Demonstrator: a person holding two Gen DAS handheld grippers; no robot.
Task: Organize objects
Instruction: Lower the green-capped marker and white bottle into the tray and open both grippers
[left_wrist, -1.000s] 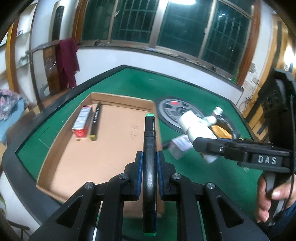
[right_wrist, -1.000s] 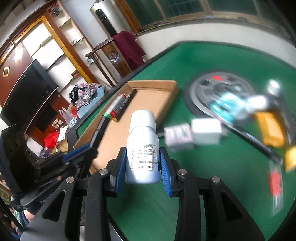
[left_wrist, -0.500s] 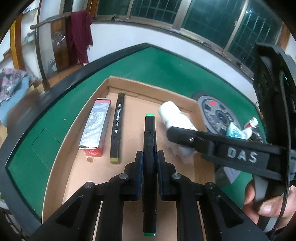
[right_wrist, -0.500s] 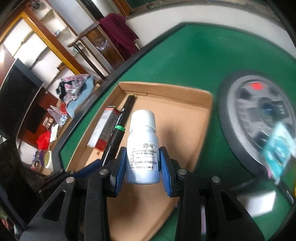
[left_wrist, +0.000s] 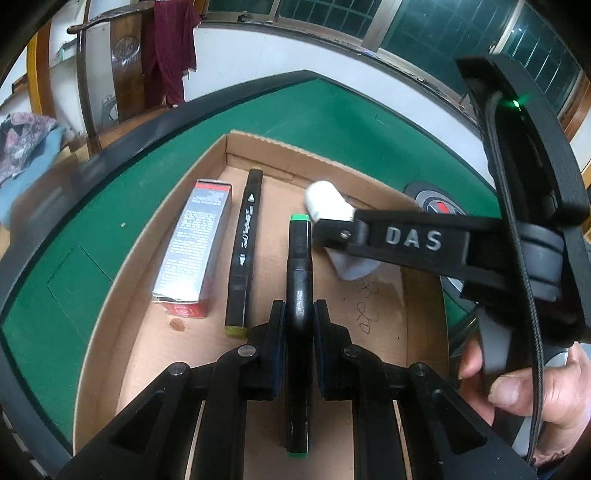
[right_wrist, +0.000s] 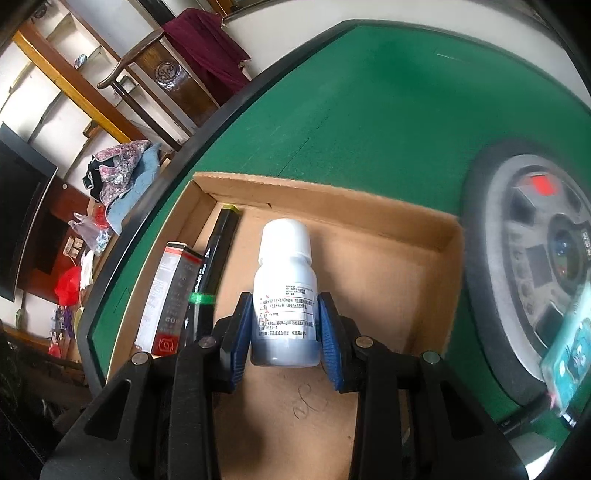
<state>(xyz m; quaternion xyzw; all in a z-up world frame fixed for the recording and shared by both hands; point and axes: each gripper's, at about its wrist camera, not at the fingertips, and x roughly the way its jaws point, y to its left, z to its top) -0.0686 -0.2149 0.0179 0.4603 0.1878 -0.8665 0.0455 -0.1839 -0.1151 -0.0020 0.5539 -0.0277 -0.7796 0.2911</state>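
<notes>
In the cardboard tray (left_wrist: 110, 325), a boxed carton (left_wrist: 195, 247) and a marker (left_wrist: 245, 251) lie lengthwise. Just right, the left gripper (left_wrist: 299, 325) clamps a green-capped marker (left_wrist: 300, 258) parallel to them. The right gripper (right_wrist: 286, 343) grips a white bottle (right_wrist: 286, 291) over bare floor; contact below is hidden.
</notes>
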